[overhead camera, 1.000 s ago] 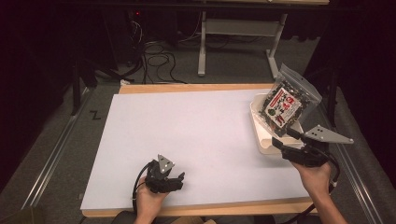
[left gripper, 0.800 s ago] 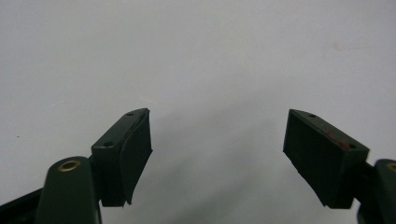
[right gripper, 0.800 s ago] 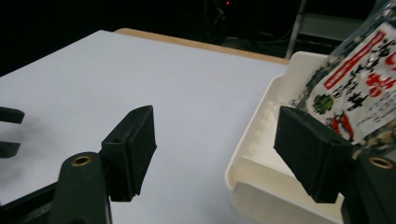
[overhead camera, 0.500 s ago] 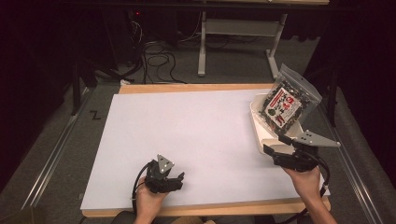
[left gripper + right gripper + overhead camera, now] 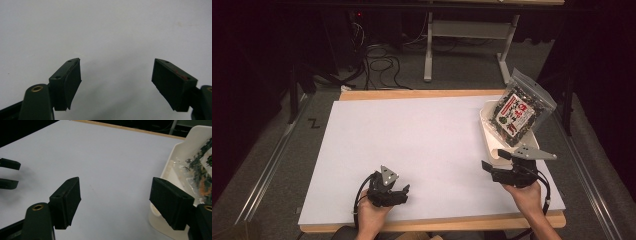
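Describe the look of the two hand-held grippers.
Both are black. The left gripper and the right gripper each carry a grey three-cornered plate on top and trail a black cable. Their tongs are two blocky black jaws with flat pads, each arm with a brass-coloured rivet.

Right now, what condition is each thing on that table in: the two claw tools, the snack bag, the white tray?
Left gripper: open, nothing between its jaws, low over the white table top.
Right gripper: open and empty, its jaws having just opened, beside the tray's near end.
Snack bag: sealed-looking, leaning tilted in the tray.
White tray: upright at the table's right edge, holding the bag.
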A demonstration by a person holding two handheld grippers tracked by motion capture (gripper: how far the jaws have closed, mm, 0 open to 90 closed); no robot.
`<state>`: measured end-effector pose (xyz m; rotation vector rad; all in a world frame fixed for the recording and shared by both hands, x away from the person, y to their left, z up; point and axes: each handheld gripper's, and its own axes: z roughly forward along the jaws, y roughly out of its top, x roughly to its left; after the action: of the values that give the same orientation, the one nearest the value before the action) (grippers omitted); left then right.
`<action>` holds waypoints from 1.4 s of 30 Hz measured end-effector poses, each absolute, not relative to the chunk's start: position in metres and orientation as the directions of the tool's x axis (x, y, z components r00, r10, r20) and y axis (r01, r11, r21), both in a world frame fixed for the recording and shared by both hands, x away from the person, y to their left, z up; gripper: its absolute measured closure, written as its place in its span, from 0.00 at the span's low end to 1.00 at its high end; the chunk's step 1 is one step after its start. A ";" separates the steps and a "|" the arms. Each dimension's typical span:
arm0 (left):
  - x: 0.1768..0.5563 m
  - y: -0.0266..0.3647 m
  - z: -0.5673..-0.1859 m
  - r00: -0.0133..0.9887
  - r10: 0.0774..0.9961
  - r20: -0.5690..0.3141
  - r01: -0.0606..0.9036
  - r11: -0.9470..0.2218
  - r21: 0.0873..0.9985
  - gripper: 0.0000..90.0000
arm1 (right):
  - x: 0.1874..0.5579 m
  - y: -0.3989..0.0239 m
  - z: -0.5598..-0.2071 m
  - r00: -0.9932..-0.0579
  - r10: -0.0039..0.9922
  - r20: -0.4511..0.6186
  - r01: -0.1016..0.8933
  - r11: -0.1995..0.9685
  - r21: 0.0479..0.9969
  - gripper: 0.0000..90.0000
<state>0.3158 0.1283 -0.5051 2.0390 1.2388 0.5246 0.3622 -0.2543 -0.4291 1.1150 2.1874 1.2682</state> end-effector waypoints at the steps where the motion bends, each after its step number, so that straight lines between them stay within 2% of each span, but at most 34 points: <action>1: 0.316 0.128 -0.505 0.464 0.886 -0.010 0.609 -0.311 0.729 0.27 | 0.363 -0.253 -0.431 -0.620 0.781 0.069 0.449 0.281 0.848 0.27; 13: 0.316 0.128 -0.505 0.465 0.885 -0.010 0.609 -0.312 0.729 0.27 | 0.367 -0.236 -0.445 -0.651 0.756 0.071 0.468 0.325 0.822 0.27; 16: 0.316 0.128 -0.505 0.466 0.885 -0.007 0.608 -0.314 0.729 0.27 | 0.370 -0.232 -0.448 -0.657 0.751 0.064 0.474 0.346 0.810 0.33; 18: 0.316 0.128 -0.505 0.466 0.885 -0.010 0.608 -0.312 0.730 0.27 | 0.371 -0.228 -0.451 -0.672 0.738 0.058 0.474 0.368 0.800 0.40; 23: 0.315 0.129 -0.504 0.465 0.885 -0.014 0.606 -0.307 0.734 0.27 | 0.374 -0.223 -0.458 -0.683 0.727 0.072 0.488 0.380 0.786 0.42; 33: 0.315 0.128 -0.504 0.471 0.882 -0.009 0.602 -0.314 0.734 0.27 | 0.377 -0.219 -0.473 -0.668 0.735 0.112 0.526 0.361 0.770 0.43; 35: 0.315 0.127 -0.504 0.473 0.881 -0.006 0.602 -0.318 0.732 0.27 | 0.377 -0.220 -0.476 -0.682 0.721 0.127 0.520 0.355 0.777 0.48; 42: 0.315 0.126 -0.504 0.476 0.879 -0.008 0.600 -0.318 0.734 0.27 | 0.374 -0.226 -0.483 -0.679 0.720 0.140 0.516 0.333 0.789 0.49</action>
<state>0.3153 0.1264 -0.5039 2.0410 1.2209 0.5240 0.3739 -0.2258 -0.4833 1.1195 2.3626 1.2657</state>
